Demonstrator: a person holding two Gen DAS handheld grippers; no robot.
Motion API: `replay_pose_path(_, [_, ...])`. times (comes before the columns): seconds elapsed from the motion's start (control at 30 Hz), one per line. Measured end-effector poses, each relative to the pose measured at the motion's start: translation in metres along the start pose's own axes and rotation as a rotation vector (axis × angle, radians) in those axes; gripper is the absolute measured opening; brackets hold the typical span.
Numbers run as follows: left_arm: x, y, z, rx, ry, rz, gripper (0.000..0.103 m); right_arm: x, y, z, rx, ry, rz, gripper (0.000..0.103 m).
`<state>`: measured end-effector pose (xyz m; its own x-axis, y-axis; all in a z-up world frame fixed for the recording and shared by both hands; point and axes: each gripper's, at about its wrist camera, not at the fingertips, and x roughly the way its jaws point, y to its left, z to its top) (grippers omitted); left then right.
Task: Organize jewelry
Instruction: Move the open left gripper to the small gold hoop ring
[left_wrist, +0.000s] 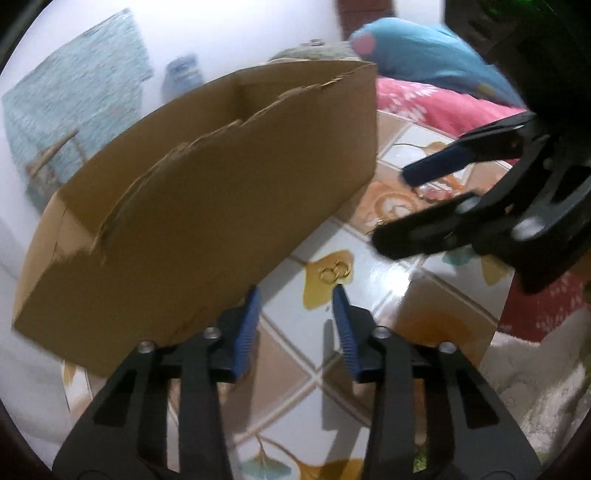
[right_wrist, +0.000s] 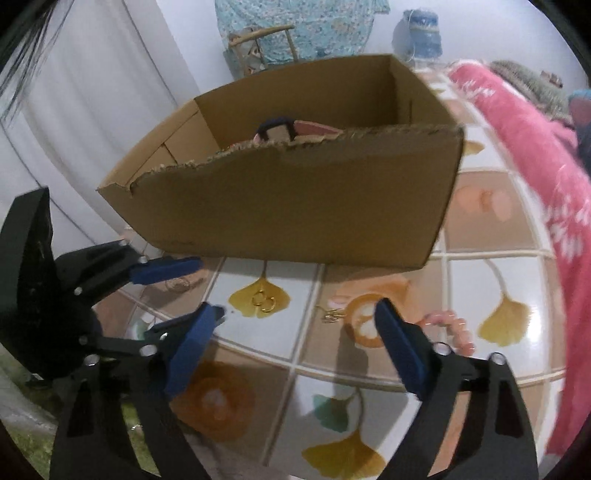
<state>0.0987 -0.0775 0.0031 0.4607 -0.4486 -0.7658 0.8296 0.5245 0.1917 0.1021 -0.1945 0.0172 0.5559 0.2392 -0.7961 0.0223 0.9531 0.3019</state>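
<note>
Rings (left_wrist: 334, 272), 2 small gold hoops touching, are lying on the tiled bench (left_wrist: 373, 280) straight ahead of the left gripper (left_wrist: 297, 295), fingers spread and empty; the right gripper (right_wrist: 295, 317) is hovering nearby, open too, beside the cardboard box (left_wrist: 207, 199).
</note>
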Motion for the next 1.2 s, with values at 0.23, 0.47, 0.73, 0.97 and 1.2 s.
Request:
replay_pose_path(0.23, [0.014, 0.001, 0.011, 0.035, 0.024, -0.031, 0.021, 0.018, 0.001, -0.001, 0.012, 0.042, -0.046, 0.046])
replay_pose_path(0.47, [0.023, 0.003, 0.014, 0.019, 0.027, -0.045, 0.021, 0.022, 0.004, -0.002, 0.020, 0.052, -0.043, 0.043])
replay_pose_path(0.73, [0.028, -0.002, 0.016, 0.048, 0.047, -0.027, 0.020, 0.025, 0.008, -0.001, 0.016, 0.057, -0.046, 0.043])
replay_pose_path(0.97, [0.020, 0.001, 0.007, 0.011, 0.092, 0.005, 0.019, 0.026, 0.020, -0.004, -0.028, 0.047, -0.043, 0.037])
replay_pose_path(1.2, [0.009, 0.003, -0.008, -0.039, 0.113, 0.050, 0.019, 0.039, 0.040, 0.004, -0.116, 0.057, -0.042, 0.022])
